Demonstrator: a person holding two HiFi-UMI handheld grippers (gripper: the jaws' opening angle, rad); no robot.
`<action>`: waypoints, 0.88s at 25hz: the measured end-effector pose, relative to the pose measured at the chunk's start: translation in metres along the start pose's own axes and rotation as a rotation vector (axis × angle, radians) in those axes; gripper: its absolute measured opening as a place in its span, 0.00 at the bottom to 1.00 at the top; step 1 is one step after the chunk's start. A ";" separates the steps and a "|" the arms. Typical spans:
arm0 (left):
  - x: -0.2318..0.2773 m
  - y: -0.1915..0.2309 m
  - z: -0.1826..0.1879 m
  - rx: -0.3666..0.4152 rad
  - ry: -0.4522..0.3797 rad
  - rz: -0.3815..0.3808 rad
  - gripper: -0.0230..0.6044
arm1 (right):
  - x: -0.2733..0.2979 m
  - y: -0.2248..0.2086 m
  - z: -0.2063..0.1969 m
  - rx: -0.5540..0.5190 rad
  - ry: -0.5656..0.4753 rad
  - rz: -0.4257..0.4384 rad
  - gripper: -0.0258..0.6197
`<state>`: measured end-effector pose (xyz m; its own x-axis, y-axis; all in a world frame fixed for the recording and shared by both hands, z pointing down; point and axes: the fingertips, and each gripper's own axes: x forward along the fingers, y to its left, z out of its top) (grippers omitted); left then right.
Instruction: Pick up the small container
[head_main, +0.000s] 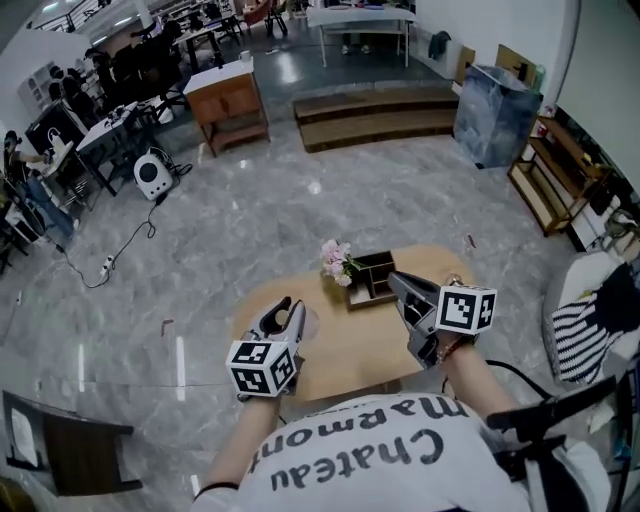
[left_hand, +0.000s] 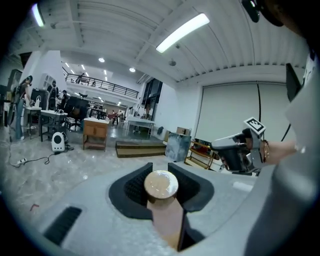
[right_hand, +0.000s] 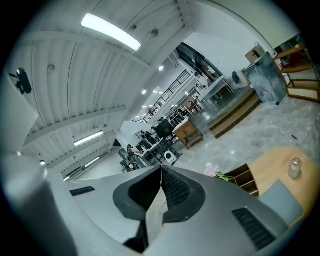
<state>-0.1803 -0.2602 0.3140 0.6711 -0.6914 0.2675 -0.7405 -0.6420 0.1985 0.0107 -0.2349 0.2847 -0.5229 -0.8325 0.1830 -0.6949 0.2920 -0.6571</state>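
Observation:
The small container (left_hand: 161, 186) is a pale tan cylinder with a round wooden lid. It stands between the jaws of my left gripper (left_hand: 159, 166), which is shut on it and holds it up off the table. In the head view the left gripper (head_main: 288, 308) hangs over the near left part of the round wooden table (head_main: 330, 360); the container is hard to make out there. My right gripper (head_main: 397, 282) is over the table's right side, close to the wooden organiser (head_main: 370, 278). Its jaws (right_hand: 161, 168) are shut with their tips touching and nothing between them.
Pink flowers (head_main: 337, 262) lie beside the organiser at the table's far edge. A small clear bottle (right_hand: 295, 168) stands on the table's right part. A striped cloth on a chair (head_main: 590, 330) is to the right. Marble floor surrounds the table.

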 end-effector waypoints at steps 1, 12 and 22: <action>-0.003 -0.004 0.009 0.009 -0.016 -0.003 0.21 | 0.001 0.008 0.007 0.003 -0.004 0.031 0.06; -0.019 -0.086 0.080 0.018 -0.201 0.009 0.21 | -0.036 0.063 0.065 -0.062 -0.033 0.355 0.06; 0.004 -0.158 0.066 -0.041 -0.260 0.156 0.21 | -0.063 -0.002 0.080 -0.147 0.106 0.323 0.06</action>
<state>-0.0582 -0.1837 0.2219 0.5316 -0.8456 0.0489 -0.8327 -0.5111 0.2130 0.0848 -0.2207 0.2164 -0.7696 -0.6354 0.0629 -0.5453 0.6028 -0.5824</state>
